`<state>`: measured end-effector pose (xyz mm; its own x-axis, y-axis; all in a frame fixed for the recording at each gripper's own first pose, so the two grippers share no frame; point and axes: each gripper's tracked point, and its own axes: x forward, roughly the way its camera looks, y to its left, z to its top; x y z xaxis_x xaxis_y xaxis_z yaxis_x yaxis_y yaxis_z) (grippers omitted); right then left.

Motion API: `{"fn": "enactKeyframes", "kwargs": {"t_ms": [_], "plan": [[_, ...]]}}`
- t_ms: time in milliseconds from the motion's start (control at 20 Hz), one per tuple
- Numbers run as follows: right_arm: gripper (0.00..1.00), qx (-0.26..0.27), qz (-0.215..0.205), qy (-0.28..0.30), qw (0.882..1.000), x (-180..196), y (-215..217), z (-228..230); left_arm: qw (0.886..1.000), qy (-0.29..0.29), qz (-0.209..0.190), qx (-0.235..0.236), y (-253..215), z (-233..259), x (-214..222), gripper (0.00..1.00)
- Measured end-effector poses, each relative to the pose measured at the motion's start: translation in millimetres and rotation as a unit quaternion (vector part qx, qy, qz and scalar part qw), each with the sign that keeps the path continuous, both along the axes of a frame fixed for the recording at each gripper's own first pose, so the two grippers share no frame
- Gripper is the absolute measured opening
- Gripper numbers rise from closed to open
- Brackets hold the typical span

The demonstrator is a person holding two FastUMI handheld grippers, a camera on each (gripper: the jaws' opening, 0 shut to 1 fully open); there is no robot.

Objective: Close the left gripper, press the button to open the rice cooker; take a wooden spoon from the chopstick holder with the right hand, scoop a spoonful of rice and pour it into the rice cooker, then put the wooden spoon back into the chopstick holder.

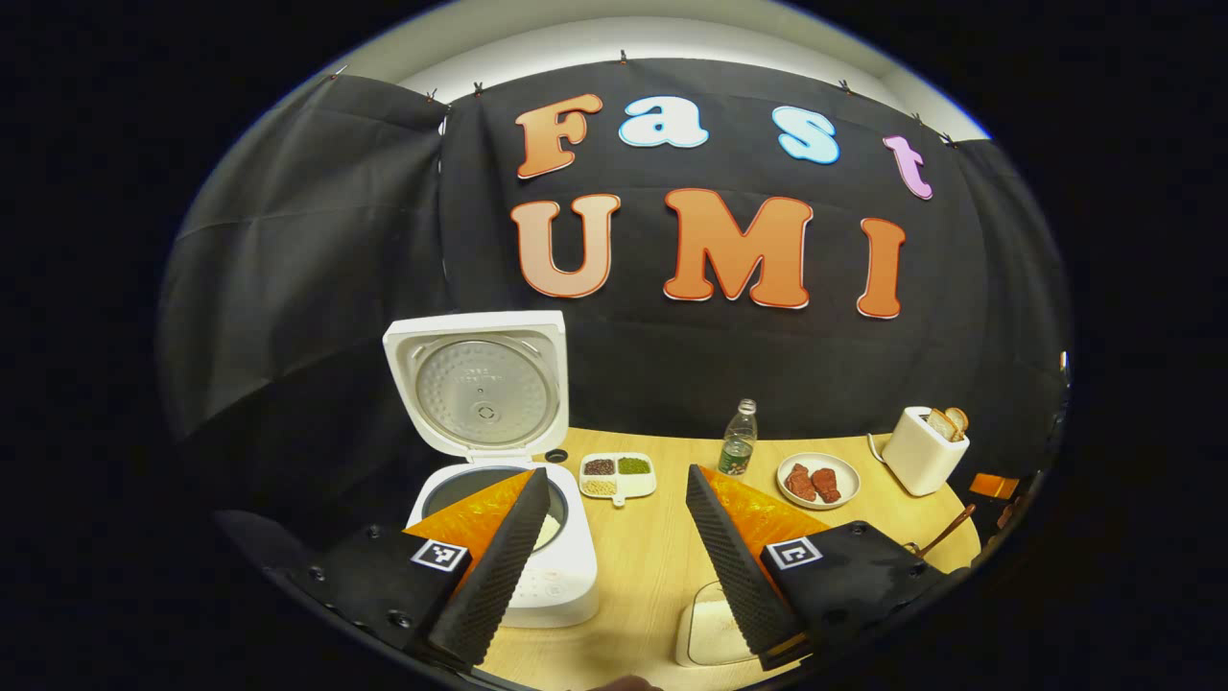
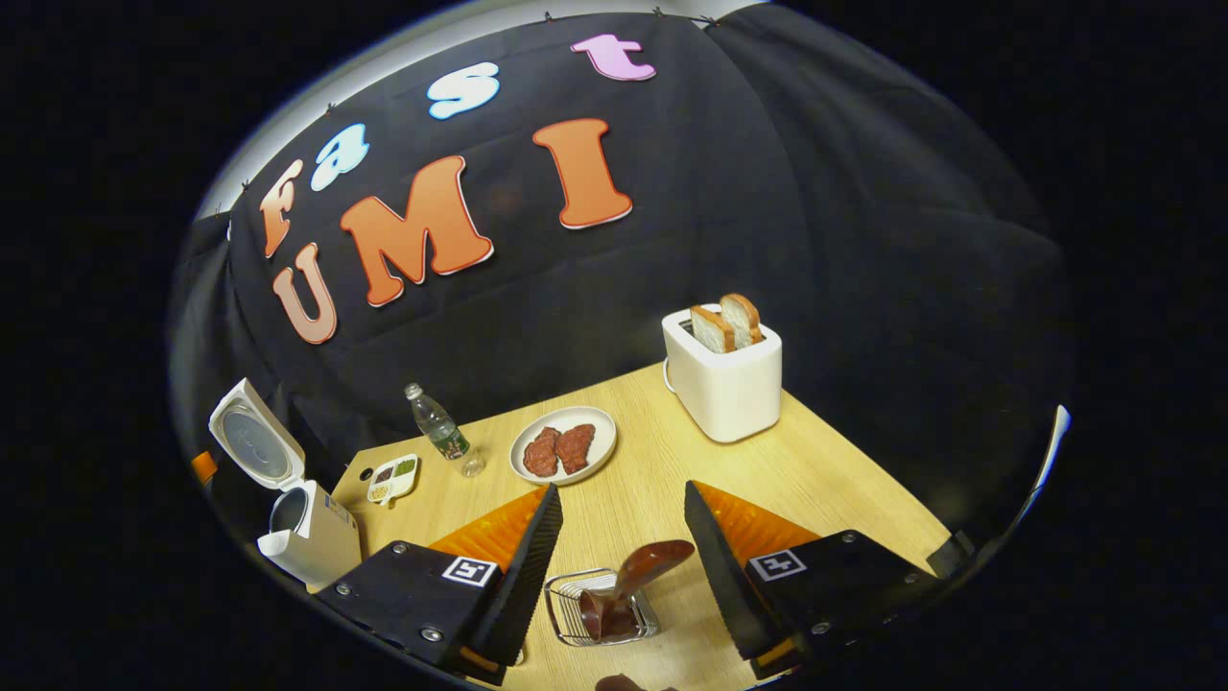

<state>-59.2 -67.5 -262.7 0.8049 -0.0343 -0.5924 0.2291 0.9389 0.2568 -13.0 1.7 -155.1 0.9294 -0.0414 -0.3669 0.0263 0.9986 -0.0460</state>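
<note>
With the rice cooker (image 1: 499, 537) lid up, we held the right gripper (image 2: 614, 547) spread over the wooden spoon (image 2: 633, 576) in the chopstick holder (image 2: 566, 609), so step 2, pinching its handle, came next.

You had a white rice cooker (image 1: 504, 537) with its lid up, the inside of the lid silver-grey and dimpled, standing on a pale wood-grain desk (image 1: 643, 566) against a black cloth wall (image 1: 317, 250). Beside it sat a white divided dish (image 1: 617, 476) of dark red, green and beige grains, a clear bottle (image 1: 738, 440) with a green label, and a white plate (image 2: 563, 445) of reddish-brown meat. Your white toaster (image 2: 724, 379) held brown-crusted bread slices (image 2: 726, 323), and a dark brown glossy wooden spoon (image 2: 633, 581) rested in the silver wire chopstick holder (image 2: 576, 607).
</note>
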Motion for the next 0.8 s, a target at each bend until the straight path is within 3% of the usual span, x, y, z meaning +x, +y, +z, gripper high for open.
{"fn": "enactKeyframes", "kwargs": {"t_ms": [450,650,800], "plan": [[0.81,-0.075,0.057,-0.105,0.990,28,42,110,0.998,-0.036,0.057,0.003,101,38,75,0.98],[0.81,-0.098,0.054,-0.120,0.986,16,45,140,0.996,-0.045,0.074,-0.005,137,49,121,0.95],[0.81,-0.114,0.042,-0.116,0.986,-1,42,142,0.995,-0.056,0.078,0.021,151,48,158,0.95]]}}
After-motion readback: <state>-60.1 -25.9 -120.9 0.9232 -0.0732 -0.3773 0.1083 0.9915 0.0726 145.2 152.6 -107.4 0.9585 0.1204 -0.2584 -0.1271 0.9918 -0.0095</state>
